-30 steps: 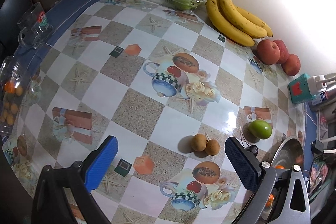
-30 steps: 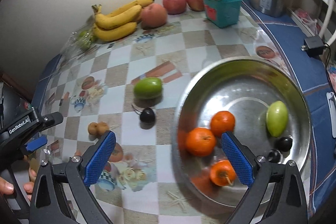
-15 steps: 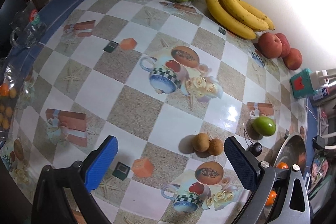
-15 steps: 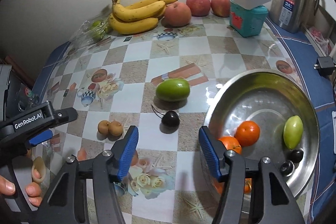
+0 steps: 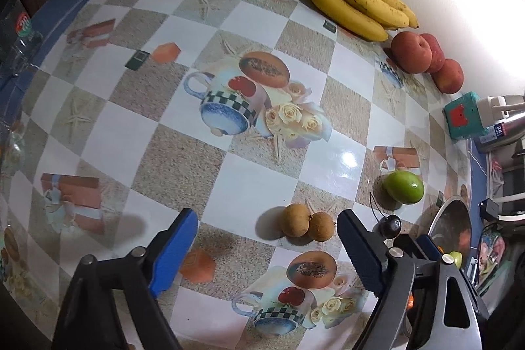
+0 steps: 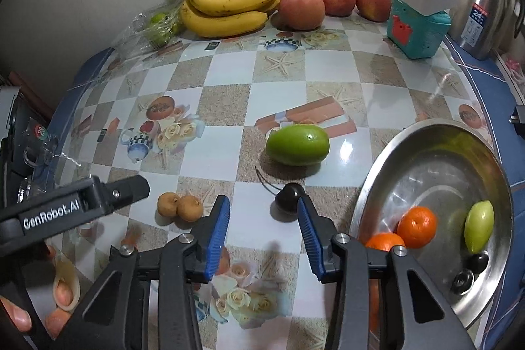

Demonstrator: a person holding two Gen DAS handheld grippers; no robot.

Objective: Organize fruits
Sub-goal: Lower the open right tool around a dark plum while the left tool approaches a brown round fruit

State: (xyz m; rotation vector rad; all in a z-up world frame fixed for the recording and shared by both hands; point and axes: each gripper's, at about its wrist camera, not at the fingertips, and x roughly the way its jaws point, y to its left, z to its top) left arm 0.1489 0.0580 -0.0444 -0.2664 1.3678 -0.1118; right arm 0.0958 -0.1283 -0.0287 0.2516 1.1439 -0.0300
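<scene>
Both tongs closing, nothing gripped.
Right tongs (image 6: 262, 220) half-shut over bare counter (image 6: 377, 74); dark cherry (image 6: 288, 197) just past right tip. Left tongs (image 5: 267, 240) wide; two longans (image 5: 308, 224) just ahead between tips, untouched.

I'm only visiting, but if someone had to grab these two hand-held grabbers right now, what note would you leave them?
Left gripper: jaws closing but still wide, nothing between them; the two small brown fruits lie just ahead.
Right gripper: jaws closing, nothing gripped; the dark cherry sits just beyond its tips.
In the metal bowl: oranges, a green fruit, two dark cherries.
On the table and not yet in the bowl: the big green fruit, the cherry, the brown pair.
Bananas and apples lie by the wall; whether they go in the bowl is unclear.
</scene>
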